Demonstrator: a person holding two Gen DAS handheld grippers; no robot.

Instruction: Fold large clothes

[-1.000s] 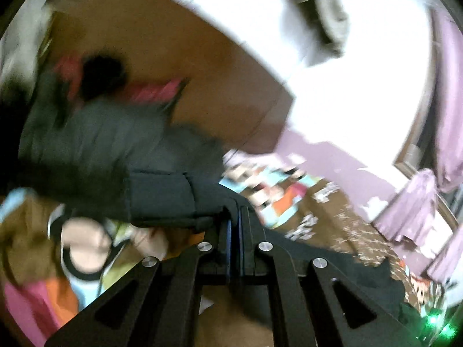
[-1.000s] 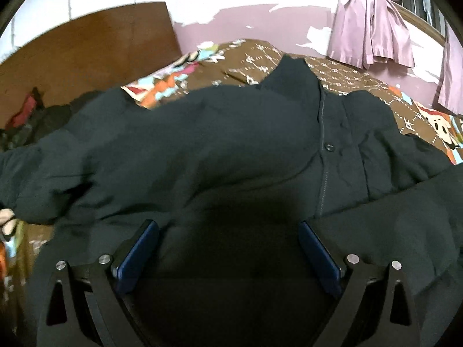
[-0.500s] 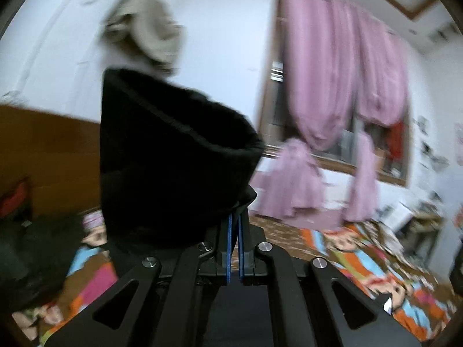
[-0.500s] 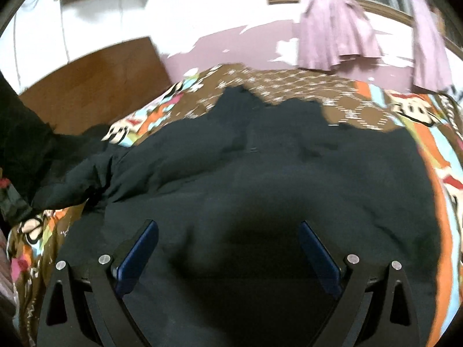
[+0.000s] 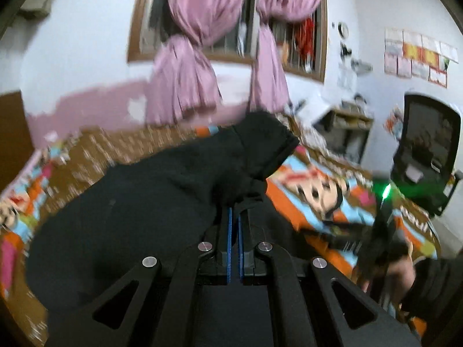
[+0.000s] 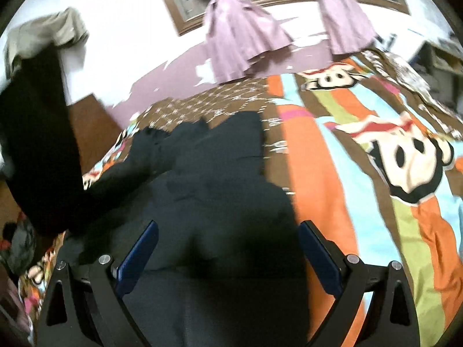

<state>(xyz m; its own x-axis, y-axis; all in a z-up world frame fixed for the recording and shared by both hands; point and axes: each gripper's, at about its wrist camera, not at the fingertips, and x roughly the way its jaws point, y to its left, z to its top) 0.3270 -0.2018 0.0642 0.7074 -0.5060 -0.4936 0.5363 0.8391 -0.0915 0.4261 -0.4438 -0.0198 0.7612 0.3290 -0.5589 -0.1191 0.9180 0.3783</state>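
Note:
A large black jacket [image 6: 220, 190] lies spread on the colourful bedcover [image 6: 376, 179]. My left gripper [image 5: 234, 212] is shut on the jacket's sleeve; the cuff [image 5: 260, 144] sticks up just beyond its tips, over the jacket body [image 5: 130, 225]. In the right wrist view that lifted sleeve [image 6: 37, 144] hangs as a dark band at the left edge. My right gripper [image 6: 228, 248] hovers open just above the jacket's lower part, its blue pads [image 6: 139, 254] wide apart with nothing pinched. The left wrist view also shows the right gripper [image 5: 382, 225] and the hand [image 5: 402, 271] holding it.
Pink curtains [image 5: 188, 81] hang at a window behind the bed. A black office chair [image 5: 425, 150] and a cluttered shelf [image 5: 347, 127] stand at the right. A wooden headboard [image 6: 92, 127] and a beige garment on the wall [image 6: 49, 31] are at the left.
My left gripper has swung right across the bed, carrying the sleeve from the headboard side over the jacket body. The right gripper has shifted right along the jacket and stayed open.

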